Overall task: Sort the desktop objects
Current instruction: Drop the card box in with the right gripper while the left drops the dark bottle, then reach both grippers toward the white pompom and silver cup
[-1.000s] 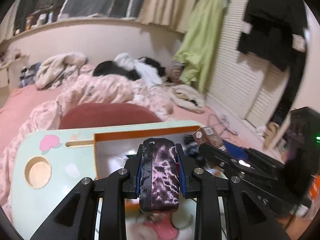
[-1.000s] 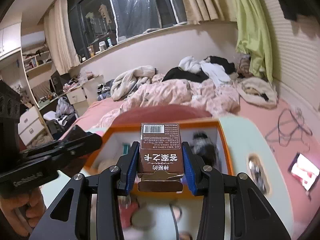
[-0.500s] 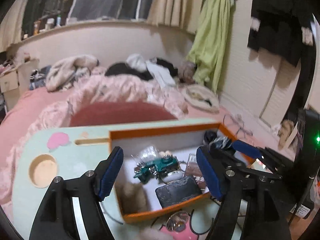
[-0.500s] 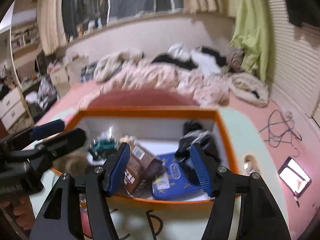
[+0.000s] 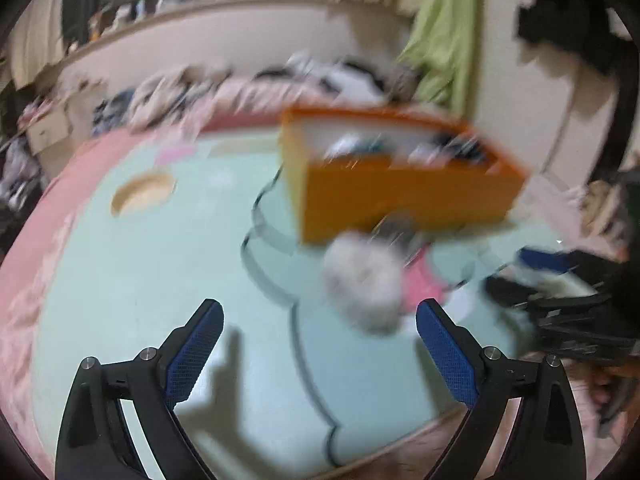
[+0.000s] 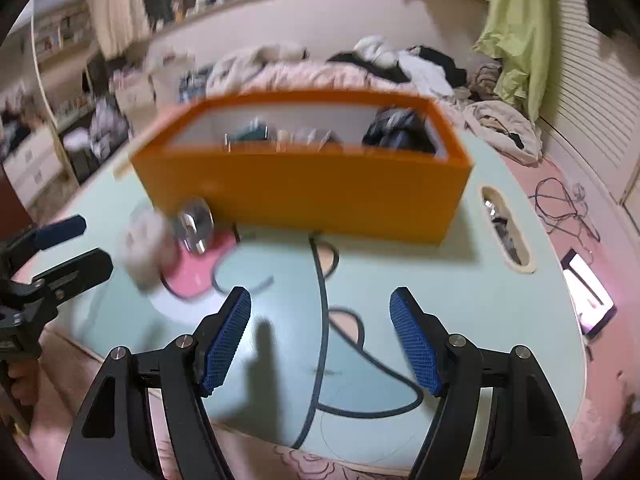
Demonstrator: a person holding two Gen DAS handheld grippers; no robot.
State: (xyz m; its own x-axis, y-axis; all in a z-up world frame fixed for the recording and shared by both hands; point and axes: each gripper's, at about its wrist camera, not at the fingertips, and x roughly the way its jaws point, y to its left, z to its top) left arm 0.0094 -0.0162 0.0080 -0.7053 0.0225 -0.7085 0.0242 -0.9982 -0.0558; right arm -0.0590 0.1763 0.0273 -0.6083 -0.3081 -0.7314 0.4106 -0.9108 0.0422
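An orange box (image 5: 400,192) (image 6: 304,188) with several sorted items inside stands on the pale green table (image 5: 160,288) (image 6: 460,300). In front of it lie a white fluffy ball (image 5: 362,284) (image 6: 146,246) and a shiny round metal thing (image 6: 194,220), on a pink patch of the table's drawing. My left gripper (image 5: 320,320) hangs low over the table just short of the fluffy ball, its jaws opening wide with nothing between them. My right gripper (image 6: 320,308) is over bare table to the right of the ball, jaws opening too, empty. Both views are blurred.
The table has a round hole (image 5: 142,196) at its left and an oval slot (image 6: 506,236) at its right. A bed with heaped clothes (image 6: 360,64) lies behind. A lit phone (image 6: 588,292) lies on the pink floor to the right. A hand (image 6: 22,384) grips the left tool.
Both grippers let go over the box: the dark pouch from the left, the brown carton from the right. Both then dropped low and drew back toward the table's near edge.
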